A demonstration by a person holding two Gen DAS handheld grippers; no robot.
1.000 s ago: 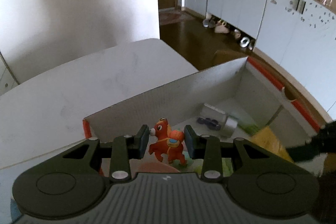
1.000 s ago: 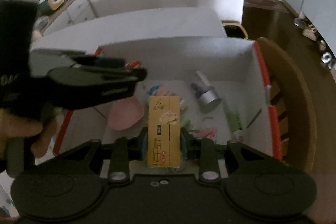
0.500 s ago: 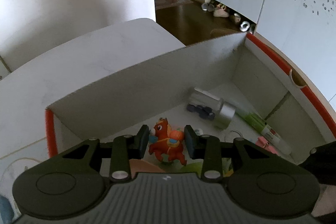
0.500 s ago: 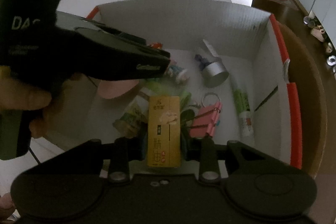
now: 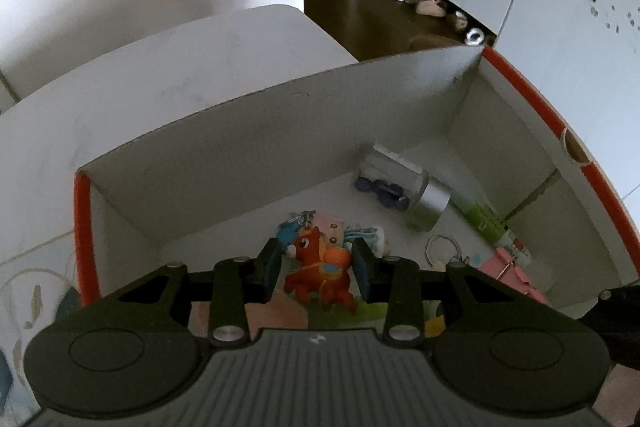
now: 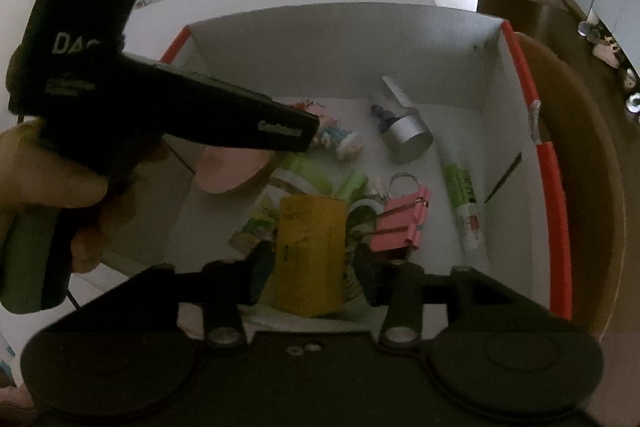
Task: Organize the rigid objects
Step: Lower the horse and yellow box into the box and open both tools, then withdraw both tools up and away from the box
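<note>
Red plastic toy horse (image 5: 320,273) clamped by left tongs (image 5: 316,267); yellow cardboard carton (image 6: 310,255) flanked by right tongs (image 6: 312,273), spread apart, inside red-rimmed white cardboard box (image 6: 520,67).

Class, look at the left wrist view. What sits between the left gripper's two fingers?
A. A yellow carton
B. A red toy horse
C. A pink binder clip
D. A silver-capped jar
B: the left gripper has a red toy horse between its fingers, above the open white box.
</note>
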